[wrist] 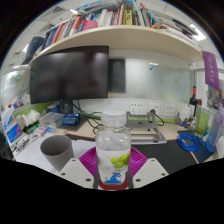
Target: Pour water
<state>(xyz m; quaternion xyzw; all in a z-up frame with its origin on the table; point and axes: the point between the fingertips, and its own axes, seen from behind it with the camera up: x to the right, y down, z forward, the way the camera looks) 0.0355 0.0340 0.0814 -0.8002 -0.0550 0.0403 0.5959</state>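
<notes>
The hand-held gripper [113,172] is clenched on a clear plastic bottle [114,148], its two fingers pressing the bottle's lower body from either side, with the purple pads [87,160] showing against the plastic. The bottle stands upright between the fingers, capped with a white lid [114,119], and carries a green and red label around its lower half. Just to the left of the fingers, a grey cup [57,151] sits on the white table [30,155], apart from the bottle. Beyond the bottle, a dark monitor [70,74] stands at the back of the table. A shelf [110,38] above it holds a row of books [95,20]. To the right, near the table's far edge, lies a coil of blue cable [190,142].
</notes>
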